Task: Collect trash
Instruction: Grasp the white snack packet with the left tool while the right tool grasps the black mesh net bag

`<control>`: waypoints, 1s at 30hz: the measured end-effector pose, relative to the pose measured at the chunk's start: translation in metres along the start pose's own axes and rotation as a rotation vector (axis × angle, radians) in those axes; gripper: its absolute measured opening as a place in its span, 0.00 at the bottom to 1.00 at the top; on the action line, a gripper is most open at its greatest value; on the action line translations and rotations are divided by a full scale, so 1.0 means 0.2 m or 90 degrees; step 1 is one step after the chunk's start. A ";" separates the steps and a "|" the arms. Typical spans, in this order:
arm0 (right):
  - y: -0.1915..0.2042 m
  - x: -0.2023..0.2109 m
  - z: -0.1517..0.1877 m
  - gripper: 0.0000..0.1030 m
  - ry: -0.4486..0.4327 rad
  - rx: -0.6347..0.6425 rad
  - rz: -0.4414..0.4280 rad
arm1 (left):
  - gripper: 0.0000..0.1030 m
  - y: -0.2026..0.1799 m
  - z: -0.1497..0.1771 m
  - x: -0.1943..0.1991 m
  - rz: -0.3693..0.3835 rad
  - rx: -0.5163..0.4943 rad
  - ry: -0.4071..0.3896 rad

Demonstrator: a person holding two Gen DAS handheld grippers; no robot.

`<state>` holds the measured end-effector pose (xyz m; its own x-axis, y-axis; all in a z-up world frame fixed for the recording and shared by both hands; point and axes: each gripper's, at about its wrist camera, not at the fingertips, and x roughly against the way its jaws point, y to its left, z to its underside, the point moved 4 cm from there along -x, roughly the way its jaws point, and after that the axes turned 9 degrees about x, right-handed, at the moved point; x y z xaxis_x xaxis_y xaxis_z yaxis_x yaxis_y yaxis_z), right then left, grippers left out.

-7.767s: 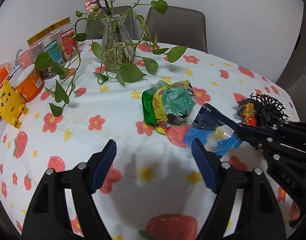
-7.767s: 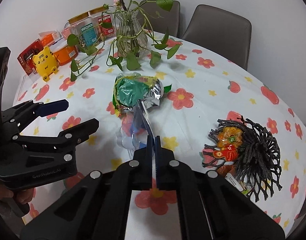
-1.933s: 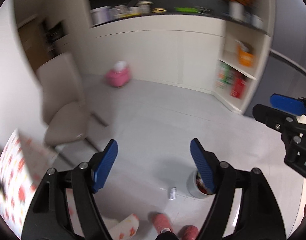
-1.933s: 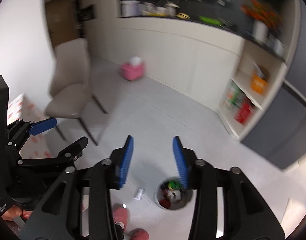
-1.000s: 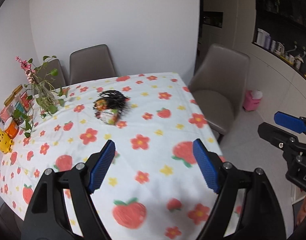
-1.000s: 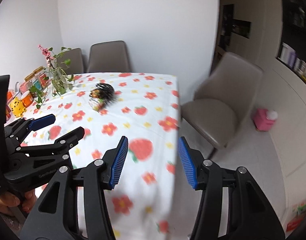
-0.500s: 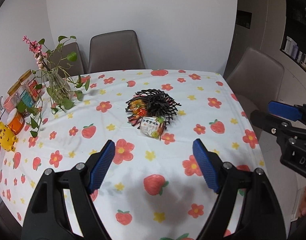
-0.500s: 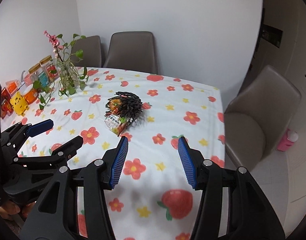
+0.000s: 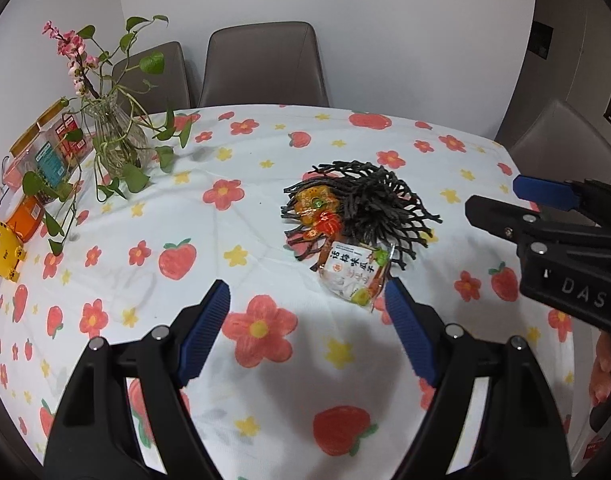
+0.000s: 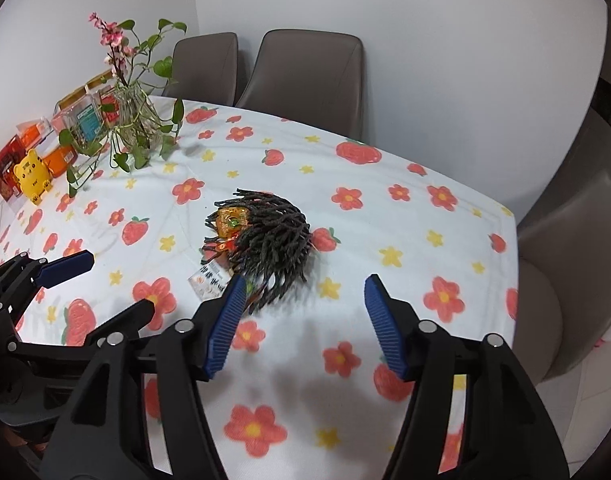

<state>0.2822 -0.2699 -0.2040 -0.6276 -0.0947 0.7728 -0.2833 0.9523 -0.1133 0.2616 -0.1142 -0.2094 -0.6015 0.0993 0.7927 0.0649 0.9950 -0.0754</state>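
Note:
A black woven basket [image 9: 369, 208] lies tipped on the flowered tablecloth [image 9: 241, 208], with orange snack packets [image 9: 317, 212] spilling from it. A white snack packet [image 9: 351, 272] lies in front of it. My left gripper [image 9: 307, 328] is open and empty, just short of the white packet. My right gripper [image 10: 301, 320] is open and empty, hovering near the basket [image 10: 273, 240]; the white packet [image 10: 209, 278] lies by its left finger. The right gripper also shows at the right of the left wrist view [image 9: 545, 208].
A glass vase with a trailing plant [image 9: 113, 144] stands at the back left, with snack jars [image 9: 45, 152] and a yellow tiger toy [image 9: 1, 248] along the left edge. Grey chairs [image 9: 261, 64] stand behind the table and another [image 10: 561, 280] at its right.
Both grippers have swung from the floor and bin back to the table and moved closer to the basket. The green and blue wrappers seen earlier are gone from the table.

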 end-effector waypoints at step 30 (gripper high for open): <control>-0.02 -0.38 -0.06 0.07 0.048 -0.006 -0.073 | 0.30 -0.12 0.00 -0.38 0.095 -0.027 0.033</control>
<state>0.3397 -0.2635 -0.2554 -0.5351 -0.1819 0.8250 -0.3430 0.9392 -0.0153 0.3049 -0.1464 -0.2673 -0.5409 0.2437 0.8050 0.1838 0.9682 -0.1697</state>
